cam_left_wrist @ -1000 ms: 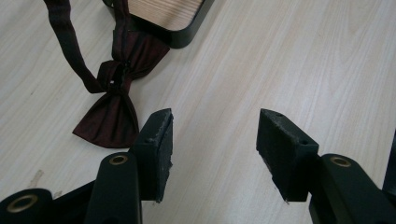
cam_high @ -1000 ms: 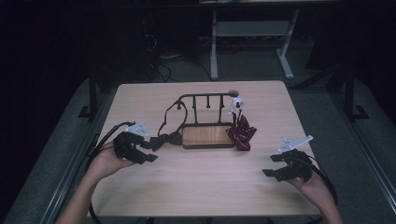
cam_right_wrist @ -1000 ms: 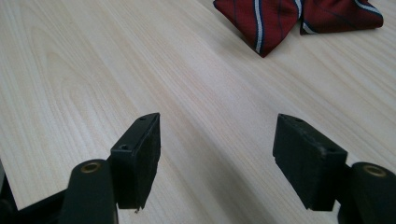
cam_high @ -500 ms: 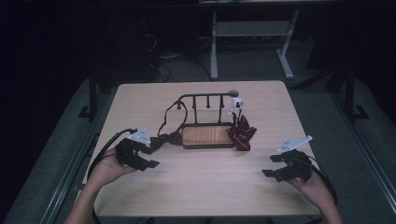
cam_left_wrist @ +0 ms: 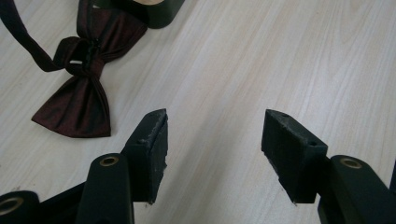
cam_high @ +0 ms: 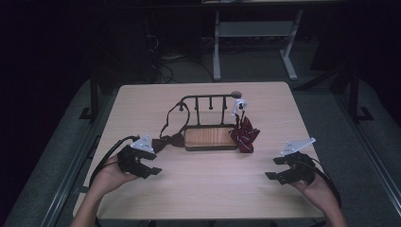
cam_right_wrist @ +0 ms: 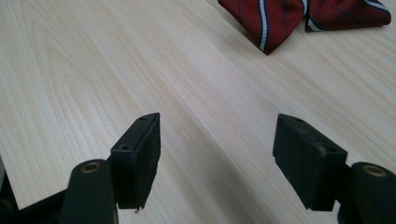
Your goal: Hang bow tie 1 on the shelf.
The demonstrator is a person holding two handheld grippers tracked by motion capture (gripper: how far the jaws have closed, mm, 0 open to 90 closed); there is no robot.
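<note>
Roughly centred landmark: wooden-based rack with a black rail, standing on the counter.
Dark bow tie: flat on the counter, touching the rack's left end; its strap loops up toward the rail. In the left gripper view it lies just ahead and left of the jaws.
Striped red tie: draped at the rack's right end, tips on the counter; also at the top of the right gripper view.
Left gripper: near the rack's left end, just beside the bow tie; jaws wide apart, holding nothing.
Right gripper: right of the rack and nearer the person, apart from the striped tie; jaws wide apart, nothing between them.
</note>
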